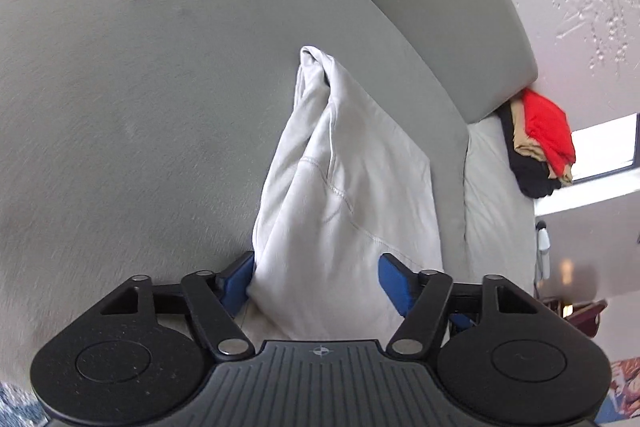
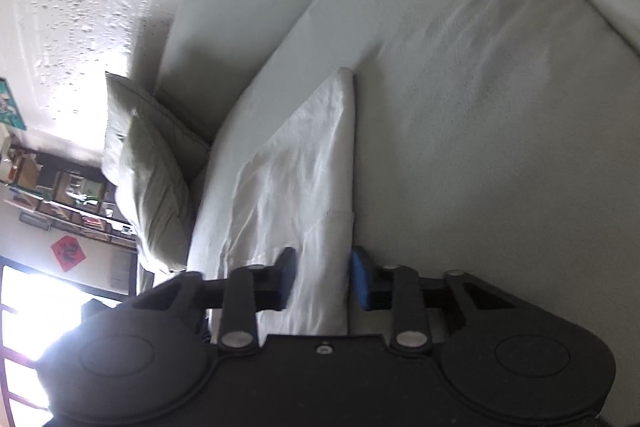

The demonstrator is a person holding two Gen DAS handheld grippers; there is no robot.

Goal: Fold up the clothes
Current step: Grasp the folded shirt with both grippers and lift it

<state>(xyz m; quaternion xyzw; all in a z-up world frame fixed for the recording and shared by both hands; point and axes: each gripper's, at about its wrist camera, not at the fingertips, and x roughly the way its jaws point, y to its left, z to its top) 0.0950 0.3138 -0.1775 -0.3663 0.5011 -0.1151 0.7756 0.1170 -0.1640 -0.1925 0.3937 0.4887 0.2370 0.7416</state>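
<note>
A: What lies around the jaws?
B: Grey upholstered sofa (image 1: 140, 87); beyond the left gripper (image 1: 316, 279), stacked red, tan and black clothes (image 1: 540, 139). A rumpled pale pillow (image 2: 148, 179) is left of the right gripper (image 2: 323, 277).
A: And the white soft cotton garment (image 1: 340, 195)?
B: Between both pairs: left jaws wide, right narrow, grip unclear.

I am holding my left gripper (image 1: 316, 277) angled downward, its blue pads (image 1: 394, 279) spread wide. I am holding my right gripper (image 2: 323, 277) likewise tilted down, jaws set much narrower.
</note>
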